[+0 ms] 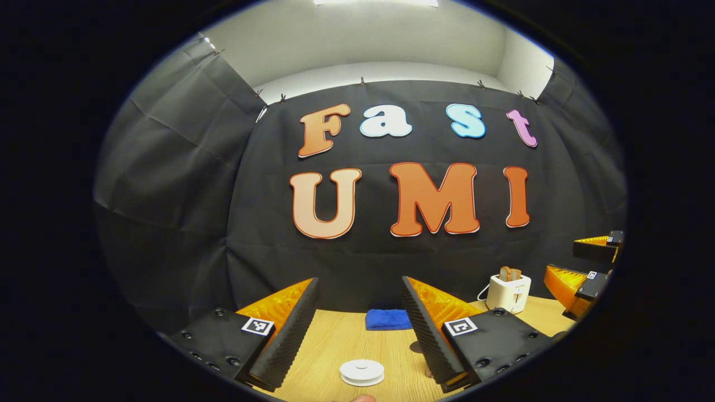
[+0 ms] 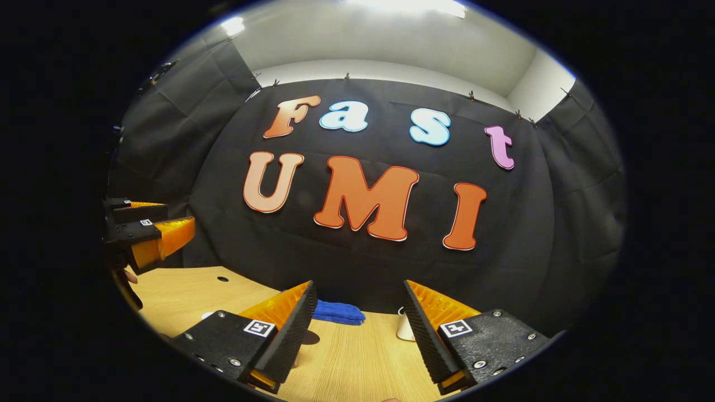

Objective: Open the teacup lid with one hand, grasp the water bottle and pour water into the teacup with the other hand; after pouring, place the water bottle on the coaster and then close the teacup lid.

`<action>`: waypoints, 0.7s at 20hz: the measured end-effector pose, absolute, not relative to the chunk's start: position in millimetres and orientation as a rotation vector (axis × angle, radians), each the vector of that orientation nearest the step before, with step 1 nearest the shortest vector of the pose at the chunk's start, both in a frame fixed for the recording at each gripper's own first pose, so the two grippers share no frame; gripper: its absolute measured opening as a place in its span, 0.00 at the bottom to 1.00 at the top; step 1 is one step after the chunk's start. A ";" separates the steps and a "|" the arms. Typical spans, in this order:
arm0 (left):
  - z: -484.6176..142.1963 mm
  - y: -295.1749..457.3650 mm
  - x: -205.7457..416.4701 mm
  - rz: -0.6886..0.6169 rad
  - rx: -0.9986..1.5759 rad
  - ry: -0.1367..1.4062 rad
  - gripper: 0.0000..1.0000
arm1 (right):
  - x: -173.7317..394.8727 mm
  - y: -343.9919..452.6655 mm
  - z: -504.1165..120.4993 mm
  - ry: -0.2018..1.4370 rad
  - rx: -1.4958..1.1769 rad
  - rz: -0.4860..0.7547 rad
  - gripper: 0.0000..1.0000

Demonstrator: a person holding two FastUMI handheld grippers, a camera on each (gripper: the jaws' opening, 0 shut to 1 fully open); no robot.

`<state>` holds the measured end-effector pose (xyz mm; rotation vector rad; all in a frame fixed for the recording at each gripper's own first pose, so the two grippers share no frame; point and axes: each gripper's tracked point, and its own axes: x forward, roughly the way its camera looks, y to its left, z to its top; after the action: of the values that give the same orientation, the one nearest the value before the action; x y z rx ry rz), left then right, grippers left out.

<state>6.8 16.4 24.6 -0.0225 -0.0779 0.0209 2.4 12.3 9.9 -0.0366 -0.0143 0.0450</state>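
Item 1, teacup lid (image 1: 362, 371): white round disc w/ raised centre knob, flat on the table (image 1: 335, 346) at its near edge, low in the left gripper view; sits between the left tongs' two fingers as seen, but below and apart from both; whether a cup is under it, can't tell; a small pale bit at the very bottom edge just below it, too cut off to identify.

Item 2, left gripper (image 1: 360, 329): fingers spread wide, ridged inner faces turned toward each other; nothing between them, touching nothing; held above the tabletop; square marker tag on each finger base.

Item 3, right gripper (image 2: 357, 335): fingers likewise spread wide, nothing pinched, no contact w/ table; marker tags on both bases; also seen in left gripper view at far right (image 1: 584, 273), side-on.

Item 4, white object (image 2: 404, 326): partly hidden behind the right finger in right gripper view; prob. a cup or similar, can't tell.

Item 5, table: light wood grain; small dark hole (image 2: 222, 278) in the surface toward its left part in right gripper view.

Item 6, blue cloth (image 1: 389, 319): folded, lying at the table's far edge against the booth wall; also seen in right gripper view (image 2: 338, 312).

Item 7, toaster (image 1: 508, 292): white, at far right edge of table, bread slices standing in the slots, cord at its left side.

Item 8, left gripper as seen from right gripper view (image 2: 148, 234): at left, above the table's left edge; part of a hand (image 2: 129, 276) below it.
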 end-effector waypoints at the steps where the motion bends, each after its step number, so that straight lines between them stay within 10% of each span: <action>1: 24.0 16.4 10.0 0.015 -0.032 -0.081 0.95 | 4.9 14.0 10.5 -0.026 -0.043 0.052 0.92; 14: 14.6 23.3 78.7 -0.055 -0.040 -0.052 0.97 | 63.7 15.0 -8.2 -0.013 0.046 0.085 0.92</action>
<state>78.7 23.3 14.6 -0.0404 -0.0524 -0.0547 63.7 15.0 -8.2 0.0460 -0.0132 0.0851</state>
